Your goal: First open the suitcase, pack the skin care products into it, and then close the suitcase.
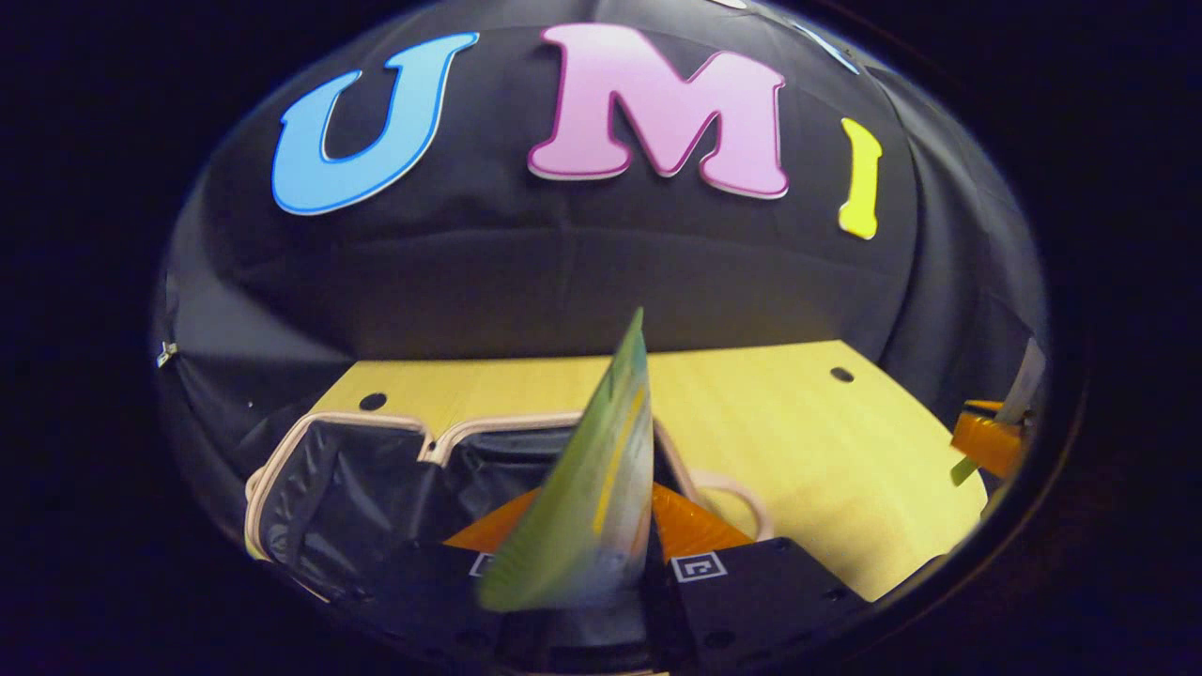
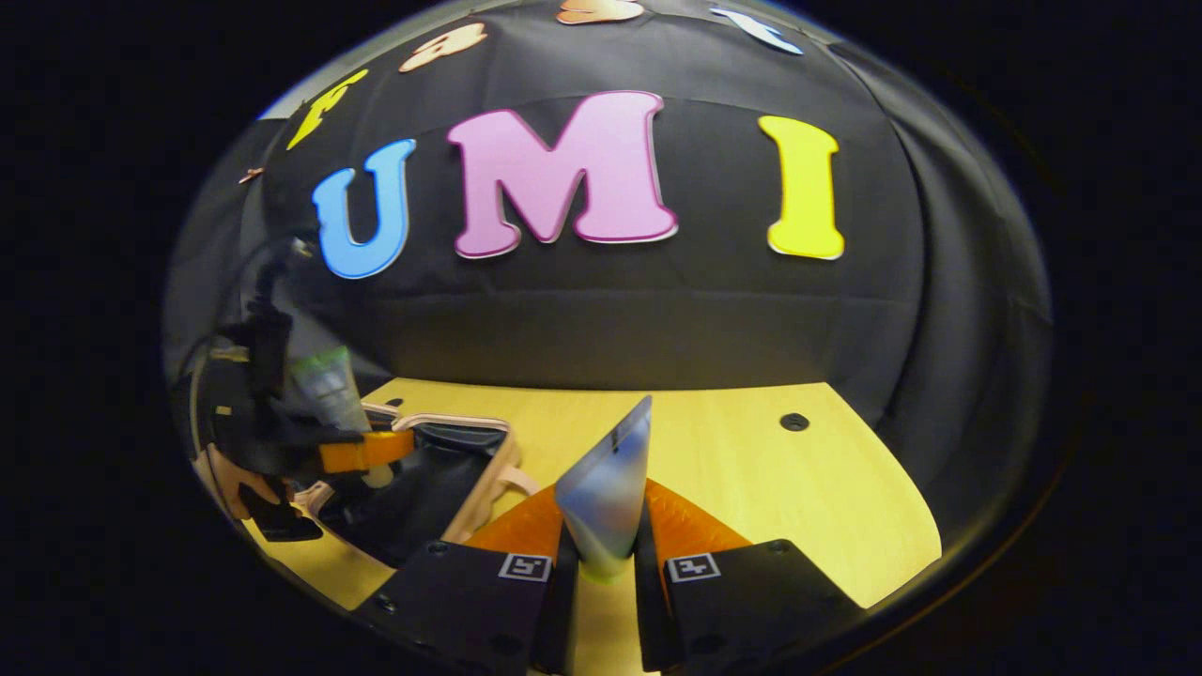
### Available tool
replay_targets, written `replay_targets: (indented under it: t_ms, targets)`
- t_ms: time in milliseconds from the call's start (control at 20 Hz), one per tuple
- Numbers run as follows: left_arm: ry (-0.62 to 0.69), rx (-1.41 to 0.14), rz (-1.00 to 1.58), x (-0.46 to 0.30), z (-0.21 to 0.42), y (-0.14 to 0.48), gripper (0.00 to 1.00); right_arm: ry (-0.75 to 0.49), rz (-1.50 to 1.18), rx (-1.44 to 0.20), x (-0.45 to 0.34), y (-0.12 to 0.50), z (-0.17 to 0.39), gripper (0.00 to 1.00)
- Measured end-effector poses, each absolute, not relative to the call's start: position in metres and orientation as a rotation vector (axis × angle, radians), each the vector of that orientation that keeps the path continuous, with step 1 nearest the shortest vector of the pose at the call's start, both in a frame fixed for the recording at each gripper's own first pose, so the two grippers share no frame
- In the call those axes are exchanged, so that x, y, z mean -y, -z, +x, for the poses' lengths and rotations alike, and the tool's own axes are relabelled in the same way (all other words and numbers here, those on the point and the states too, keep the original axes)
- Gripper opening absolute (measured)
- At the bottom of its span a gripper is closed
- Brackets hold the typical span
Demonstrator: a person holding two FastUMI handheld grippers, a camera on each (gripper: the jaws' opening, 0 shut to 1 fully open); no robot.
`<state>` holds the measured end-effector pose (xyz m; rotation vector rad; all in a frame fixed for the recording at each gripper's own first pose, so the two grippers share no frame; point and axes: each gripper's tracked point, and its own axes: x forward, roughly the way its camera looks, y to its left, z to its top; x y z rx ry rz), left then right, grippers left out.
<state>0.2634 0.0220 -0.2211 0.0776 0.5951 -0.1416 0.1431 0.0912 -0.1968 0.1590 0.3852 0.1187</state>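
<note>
The left gripper (image 1: 587, 554) was clamped on a green tube (image 1: 587, 479) of skin care product, both fingers pressing its flattened body, its crimped end pointing up. It hung above the open suitcase (image 1: 347, 488), whose dark lining and pale trim lay on the wooden table (image 1: 798, 441) toward the left.

The right gripper (image 2: 601, 554) gripped a second, silvery-blue tube (image 2: 610, 479) the same way, over bare tabletop just right of the suitcase (image 2: 441, 469). From the right gripper view, the left gripper (image 2: 362, 451) and the hand (image 2: 230, 479) holding it stood over the case with the green tube (image 2: 324, 385) upright.
</note>
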Motion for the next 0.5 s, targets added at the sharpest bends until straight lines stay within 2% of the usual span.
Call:
replay_targets:
  t_ms: [300,500]
  targets:
    - [0.130,-0.978,0.054,-0.066,0.242,0.299,0.40,-0.250,0.210,-0.393,-0.149,0.171,0.142,0.30]
    - [0.069,-1.128,0.010,-0.075,0.236,0.330,0.40,-0.294,0.240,-0.416,-0.160,0.168,0.139,0.29]
